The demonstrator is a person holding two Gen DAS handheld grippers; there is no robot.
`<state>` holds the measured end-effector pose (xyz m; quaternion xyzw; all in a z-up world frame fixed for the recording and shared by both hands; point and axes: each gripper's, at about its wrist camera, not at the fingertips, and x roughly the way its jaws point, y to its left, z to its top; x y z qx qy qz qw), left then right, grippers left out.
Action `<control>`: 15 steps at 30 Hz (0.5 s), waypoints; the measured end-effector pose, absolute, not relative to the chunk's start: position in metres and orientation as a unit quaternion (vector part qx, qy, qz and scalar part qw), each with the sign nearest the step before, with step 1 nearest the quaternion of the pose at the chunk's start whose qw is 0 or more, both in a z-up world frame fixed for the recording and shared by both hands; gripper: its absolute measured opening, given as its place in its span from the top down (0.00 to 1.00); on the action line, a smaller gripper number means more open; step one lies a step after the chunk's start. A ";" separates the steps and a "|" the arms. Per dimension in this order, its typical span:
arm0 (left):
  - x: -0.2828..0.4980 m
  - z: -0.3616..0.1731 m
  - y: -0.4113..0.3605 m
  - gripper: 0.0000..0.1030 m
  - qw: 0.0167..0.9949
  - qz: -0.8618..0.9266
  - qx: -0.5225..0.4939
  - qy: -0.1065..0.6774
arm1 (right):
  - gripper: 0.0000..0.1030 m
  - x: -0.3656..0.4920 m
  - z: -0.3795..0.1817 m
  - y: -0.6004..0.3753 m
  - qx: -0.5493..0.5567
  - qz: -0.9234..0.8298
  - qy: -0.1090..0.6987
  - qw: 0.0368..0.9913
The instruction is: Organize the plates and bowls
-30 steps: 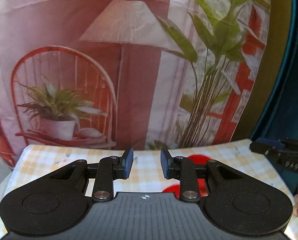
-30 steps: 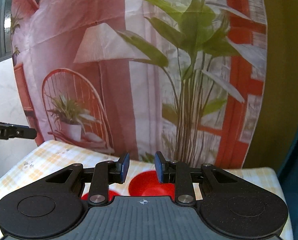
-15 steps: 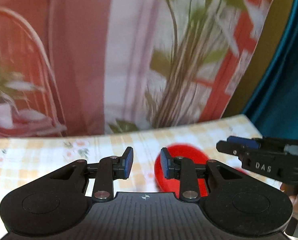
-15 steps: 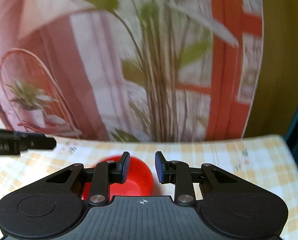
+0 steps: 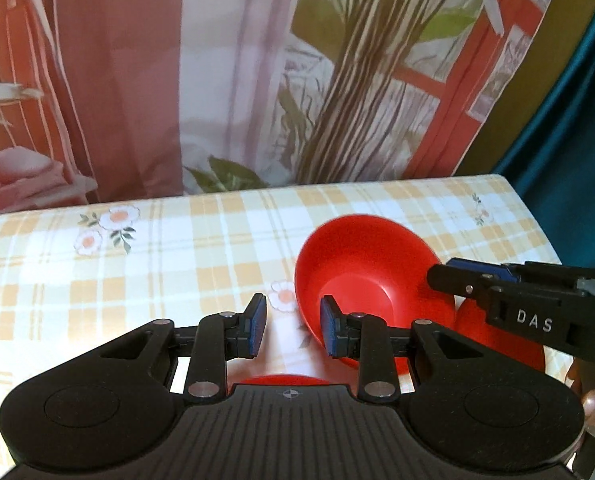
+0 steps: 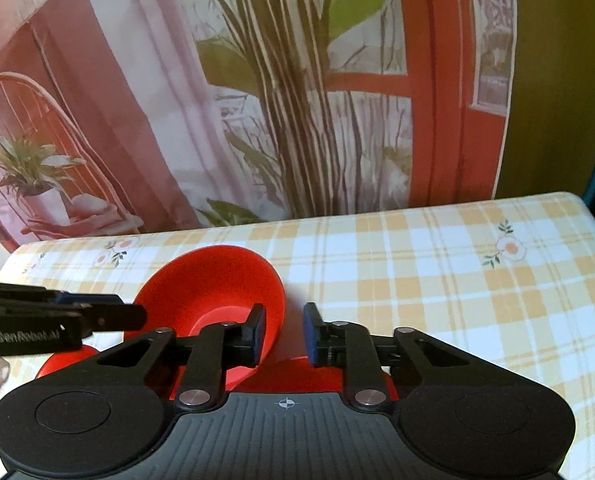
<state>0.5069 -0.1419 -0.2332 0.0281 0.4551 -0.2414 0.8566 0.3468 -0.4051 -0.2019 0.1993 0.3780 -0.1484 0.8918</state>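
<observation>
Nothing looks stacked yet: the bowl (image 5: 371,280) and plates (image 5: 501,344) sit apart mid-table (image 5: 177,264). Left gripper (image 5: 290,326) jaws open, empty; right gripper (image 6: 284,334) jaws closing, bowl's rim between them.

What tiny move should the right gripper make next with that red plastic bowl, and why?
Probably finish the pinch: the right gripper has its jaws closing around the rim of the red plastic bowl, one finger inside, one outside, not yet gripping.

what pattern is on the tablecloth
The tablecloth is a yellow-and-white check with small flower prints, clearest in the right wrist view.
</observation>
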 end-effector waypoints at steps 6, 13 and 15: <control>0.501 -0.232 -0.144 0.90 0.860 -0.250 0.025 0.444 | 0.94 0.347 -0.205 -0.405 0.217 -0.148 0.379 0.888; 0.491 -0.202 -0.138 0.91 0.877 -0.250 0.027 0.409 | 0.94 0.343 -0.179 -0.398 0.211 -0.146 0.347 0.902; 0.486 -0.192 -0.134 0.91 0.881 -0.250 0.027 0.400 | 0.94 0.341 -0.168 -0.393 0.204 -0.143 0.340 0.907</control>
